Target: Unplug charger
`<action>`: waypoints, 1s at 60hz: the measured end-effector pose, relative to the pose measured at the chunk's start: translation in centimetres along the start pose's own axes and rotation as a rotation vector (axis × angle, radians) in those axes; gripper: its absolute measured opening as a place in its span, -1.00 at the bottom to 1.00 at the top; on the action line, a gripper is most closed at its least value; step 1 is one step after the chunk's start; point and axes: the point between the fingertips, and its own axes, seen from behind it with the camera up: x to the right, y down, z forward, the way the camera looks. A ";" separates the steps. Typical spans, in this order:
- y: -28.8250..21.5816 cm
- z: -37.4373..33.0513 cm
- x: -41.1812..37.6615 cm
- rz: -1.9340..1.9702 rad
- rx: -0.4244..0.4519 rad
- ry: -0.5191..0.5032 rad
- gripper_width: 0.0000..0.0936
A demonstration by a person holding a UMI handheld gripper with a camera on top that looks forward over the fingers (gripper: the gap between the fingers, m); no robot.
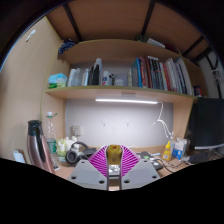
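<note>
I am looking along the gripper (113, 172) toward a cluttered surface (150, 160) under two wooden shelves. The magenta pads (104, 160) are fanning out around a small yellowish thing (114, 153) sitting between them; I cannot tell whether the fingers are pressing on it or what it is. No charger is showing clearly to me; a white cable (159, 122) is hanging down the back wall to the right. Books (160, 73) are standing on the lower shelf (120, 90). A steel flask (38, 146) is standing to the left, a dark monitor (208, 125) to the right, bottles (175, 148) near it.
</note>
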 end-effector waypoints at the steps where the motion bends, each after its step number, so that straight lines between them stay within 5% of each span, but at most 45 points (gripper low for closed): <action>1: -0.1 -0.2 0.1 0.004 -0.009 -0.009 -0.64; 8: 2.4 -1.2 2.8 -0.022 -0.086 0.000 -0.63; 26: 18.0 -4.6 11.1 0.002 -0.456 0.066 -0.55; 42: 24.3 -3.8 11.8 0.073 -0.676 0.022 -0.50; 60: 25.9 -0.3 11.2 0.035 -0.696 0.027 -0.25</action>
